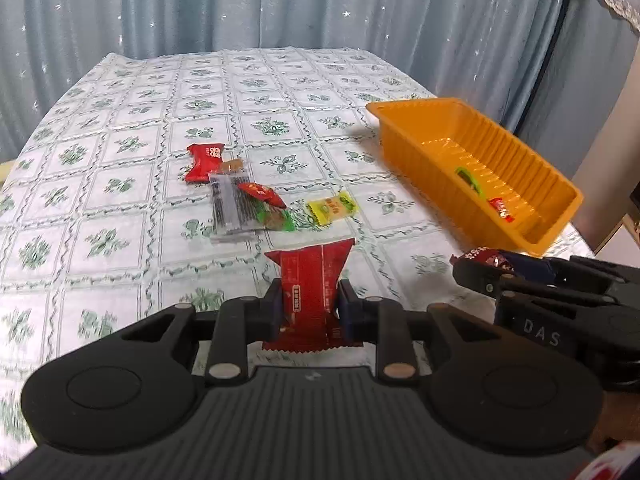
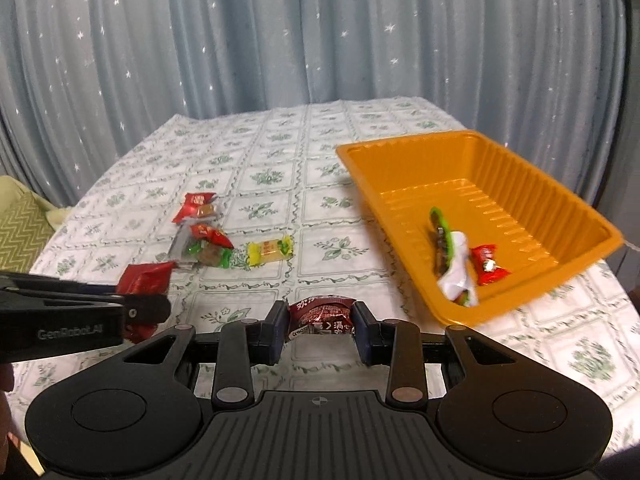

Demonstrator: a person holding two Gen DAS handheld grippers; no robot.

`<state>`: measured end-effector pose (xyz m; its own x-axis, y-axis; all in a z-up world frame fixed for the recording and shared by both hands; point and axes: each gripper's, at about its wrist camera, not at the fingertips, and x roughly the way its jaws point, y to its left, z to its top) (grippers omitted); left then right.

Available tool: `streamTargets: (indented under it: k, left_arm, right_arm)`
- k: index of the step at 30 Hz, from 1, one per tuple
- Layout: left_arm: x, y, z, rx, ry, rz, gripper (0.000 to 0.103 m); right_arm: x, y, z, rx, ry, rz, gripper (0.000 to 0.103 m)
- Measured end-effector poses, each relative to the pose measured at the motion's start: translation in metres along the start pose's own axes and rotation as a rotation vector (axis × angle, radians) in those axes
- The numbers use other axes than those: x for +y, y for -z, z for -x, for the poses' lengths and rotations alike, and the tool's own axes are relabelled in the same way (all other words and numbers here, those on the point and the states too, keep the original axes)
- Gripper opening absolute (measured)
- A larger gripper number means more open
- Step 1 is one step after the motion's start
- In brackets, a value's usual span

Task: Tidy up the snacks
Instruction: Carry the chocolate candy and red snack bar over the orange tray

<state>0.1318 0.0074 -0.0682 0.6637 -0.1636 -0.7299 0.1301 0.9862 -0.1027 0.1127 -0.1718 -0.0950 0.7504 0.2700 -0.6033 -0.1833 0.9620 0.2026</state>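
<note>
My left gripper (image 1: 307, 303) is shut on a red snack packet (image 1: 310, 280), held above the table; it also shows in the right wrist view (image 2: 146, 280). My right gripper (image 2: 322, 322) is shut on a dark red snack packet (image 2: 322, 314), near the front corner of the orange tray (image 2: 400, 176). The tray holds a green-and-white packet (image 2: 450, 256) and a small red candy (image 2: 488, 264). On the cloth lie a red packet (image 1: 204, 162), a clear packet of dark sticks (image 1: 230, 208), a red-and-green candy (image 1: 268, 208) and a yellow candy (image 1: 332, 208).
The table (image 1: 120, 128) has a white cloth with a green flower pattern. Blue star-print curtains (image 1: 280, 0) hang behind it. A green cushion (image 2: 20, 228) sits off the table's left edge. The tray sits near the table's right edge.
</note>
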Motion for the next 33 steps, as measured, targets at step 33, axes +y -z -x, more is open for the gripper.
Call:
streamTargets:
  k: [33]
  left_arm:
    - [-0.074,-0.006,0.094,-0.08,0.07,0.043,0.025]
  right_arm:
    - [-0.027,-0.007,0.122,-0.129,0.067,-0.057,0.035]
